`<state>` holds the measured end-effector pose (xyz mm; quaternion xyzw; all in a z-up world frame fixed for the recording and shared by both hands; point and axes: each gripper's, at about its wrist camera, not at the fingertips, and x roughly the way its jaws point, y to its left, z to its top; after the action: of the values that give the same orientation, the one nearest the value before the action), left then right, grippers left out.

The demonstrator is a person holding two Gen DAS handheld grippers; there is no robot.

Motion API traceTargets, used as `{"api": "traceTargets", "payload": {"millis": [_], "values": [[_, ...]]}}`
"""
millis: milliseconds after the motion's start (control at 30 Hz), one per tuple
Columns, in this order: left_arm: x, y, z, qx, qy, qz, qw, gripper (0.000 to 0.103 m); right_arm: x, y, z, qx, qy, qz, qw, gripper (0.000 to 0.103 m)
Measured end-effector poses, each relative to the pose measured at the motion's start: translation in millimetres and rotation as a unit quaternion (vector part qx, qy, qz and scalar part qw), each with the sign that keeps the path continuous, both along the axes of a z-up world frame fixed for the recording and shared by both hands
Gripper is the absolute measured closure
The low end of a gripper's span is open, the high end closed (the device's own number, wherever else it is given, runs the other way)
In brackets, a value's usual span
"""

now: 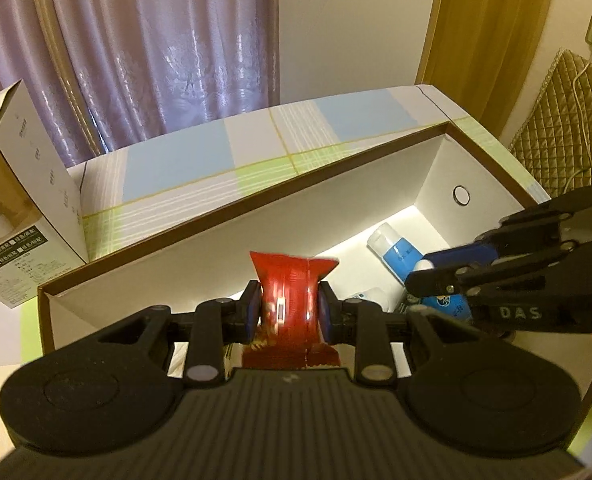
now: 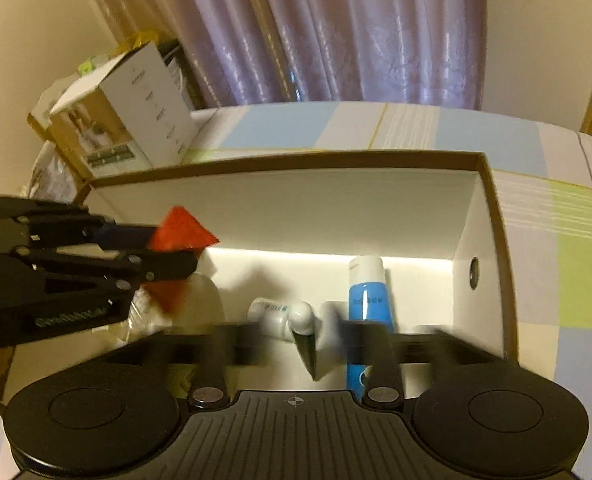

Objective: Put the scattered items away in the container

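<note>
Over the open white box (image 1: 231,240), the left claw (image 1: 288,312) is squeezing a red snack packet (image 1: 291,292) between its blue pads, pinching the wrapper at its waist so it flares above and below. Packet is hanging above the box's left half, not touching the floor of it. Seen from the right wrist view, that same left claw (image 2: 167,254) is reaching in from the left edge with the red packet (image 2: 181,232) sticking out past the fingertips.

Box is sitting on a counter covered with a checked cloth (image 1: 199,168) in pale blue, white and green. A tall printed carton (image 1: 19,184) is standing just beside the box's far-left corner.

Moving right, inside the box: a small white bottle (image 2: 283,314) is lying on its side near the middle, and a blue tube with a white cap (image 2: 370,296) is lying toward the right wall, cap pointing to the far side. A round eyelet (image 1: 461,195) is showing in that end wall.

Right claw (image 1: 420,276) is hovering above the tube; from the left wrist view its fingers are sitting close together with only a thin gap. In its own camera the fingertips are motion-blurred, so cannot tell there.
</note>
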<state>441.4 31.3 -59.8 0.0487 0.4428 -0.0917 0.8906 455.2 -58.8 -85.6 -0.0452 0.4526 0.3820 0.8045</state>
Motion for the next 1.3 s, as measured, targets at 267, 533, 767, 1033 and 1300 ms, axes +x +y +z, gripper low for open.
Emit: {"api": "traceTargets", "payload": {"millis": [267,533,767,1033,1300], "values": [[-0.2,-0.3,-0.7,0.007,-0.004,-0.005,1.0000,0.079,-12.0,-3.8,10.2,-0.012,-0.012,0.011,1.000,0.016],[-11.0,9.7,0.5,0.009,0.005,0.009,0.9999,0.076,-31.7,-3.8,15.7,-0.047,-0.023,0.037,0.998,0.016],[-37.8,12.1,5.2,0.019,0.016,0.027,0.9993,0.048,-53.5,-8.8,16.6,-0.065,-0.013,0.036,0.997,0.016],[-73.1,11.9,23.3,0.025,0.007,0.053,0.9982,0.025,-75.4,-23.1,22.6,-0.051,-0.005,0.000,0.999,0.016],[-101.7,7.8,41.8,0.028,-0.005,0.086,0.9959,0.014,-99.0,-35.2,32.4,-0.044,-0.022,-0.025,0.999,0.016]]}}
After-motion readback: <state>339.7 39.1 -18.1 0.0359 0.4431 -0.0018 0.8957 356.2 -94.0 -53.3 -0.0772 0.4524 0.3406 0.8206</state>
